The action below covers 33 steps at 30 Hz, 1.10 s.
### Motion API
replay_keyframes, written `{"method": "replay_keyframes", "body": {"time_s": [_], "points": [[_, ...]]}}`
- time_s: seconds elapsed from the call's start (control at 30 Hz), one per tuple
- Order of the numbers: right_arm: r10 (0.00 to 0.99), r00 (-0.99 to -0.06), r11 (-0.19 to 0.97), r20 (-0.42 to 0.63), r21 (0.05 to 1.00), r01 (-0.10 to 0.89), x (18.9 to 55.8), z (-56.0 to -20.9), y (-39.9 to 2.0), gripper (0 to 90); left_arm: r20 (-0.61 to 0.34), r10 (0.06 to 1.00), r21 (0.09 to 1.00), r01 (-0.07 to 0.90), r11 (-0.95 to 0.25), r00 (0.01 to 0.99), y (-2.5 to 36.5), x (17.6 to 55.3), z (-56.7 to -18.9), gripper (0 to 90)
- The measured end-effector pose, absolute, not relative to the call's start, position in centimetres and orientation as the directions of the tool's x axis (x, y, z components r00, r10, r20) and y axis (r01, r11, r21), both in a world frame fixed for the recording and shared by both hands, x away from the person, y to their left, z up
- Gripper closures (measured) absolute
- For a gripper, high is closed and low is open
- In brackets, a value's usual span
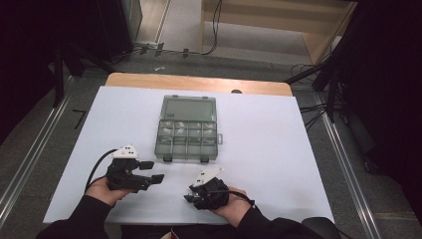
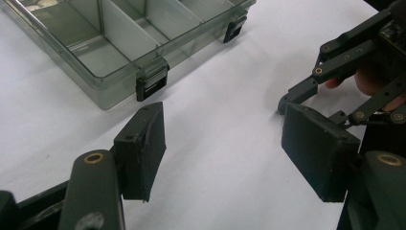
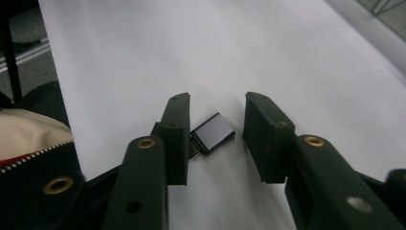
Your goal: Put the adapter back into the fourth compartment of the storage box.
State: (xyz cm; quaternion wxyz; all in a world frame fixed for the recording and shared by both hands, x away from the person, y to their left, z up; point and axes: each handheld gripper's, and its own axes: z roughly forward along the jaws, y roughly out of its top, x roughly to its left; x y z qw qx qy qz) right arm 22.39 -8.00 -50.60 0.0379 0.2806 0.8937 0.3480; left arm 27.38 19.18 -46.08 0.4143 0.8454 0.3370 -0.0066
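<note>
A person seated at a white surface (image 1: 278,149) works with a hand-held gripper in each hand, a clear plastic compartment box (image 1: 187,130) lying open in the middle of the surface beyond them. The right hand-held gripper (image 3: 215,136) has its jaws partly apart around a small dark clip with a pale, flat face (image 3: 214,132), which lies on the surface between the pads; the clip's near end sits against or just beside the left-hand pad, while a clear gap separates it from the other pad, so nothing is clamped. Whether that near end truly touches the pad cannot be told. The left hand-held gripper (image 2: 222,153) stands open with nothing between its pads, hovering over bare surface just beside the box's front edge and one of its black latches (image 2: 152,82). The high view places both grippers near the person's edge of the surface, the left hand-held gripper (image 1: 152,172) pointing toward the right hand-held gripper (image 1: 191,194), the box well in front of them. The left gripper view gives a close look at the box's dividers and the other gripper's linkage with fingers (image 2: 368,81) behind it, while the right gripper view brings the small clip into sight.
</note>
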Motion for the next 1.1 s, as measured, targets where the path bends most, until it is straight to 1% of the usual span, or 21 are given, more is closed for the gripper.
{"method": "replay_keyframes", "body": {"time_s": [0.1,0.3,0.77,1.1], "points": [[0.523,-0.846,0.612,0.103,0.646,0.456,22.3,-50.6,-7.9,65.7,-0.292,0.562,0.697,0.575,-0.429,0.774,19.1,27.4,-46.1,32.5],[0.513,-0.852,0.621,0.106,0.64,0.453,22.4,-50.6,-8.0,66.7,-0.292,0.561,0.696,0.575,-0.43,0.774,19.1,27.3,-46.1,32.5],[0.498,-0.844,0.604,0.199,0.619,0.503,23.5,-50.4,-8.3,66.8,-0.291,0.563,0.696,0.575,-0.43,0.774,19.2,27.3,-46.0,32.4],[0.518,-0.825,0.577,0.227,0.619,0.533,24.2,-50.0,-9.1,66.8,-0.295,0.558,0.699,0.574,-0.428,0.776,19.0,27.4,-46.0,32.5]]}}
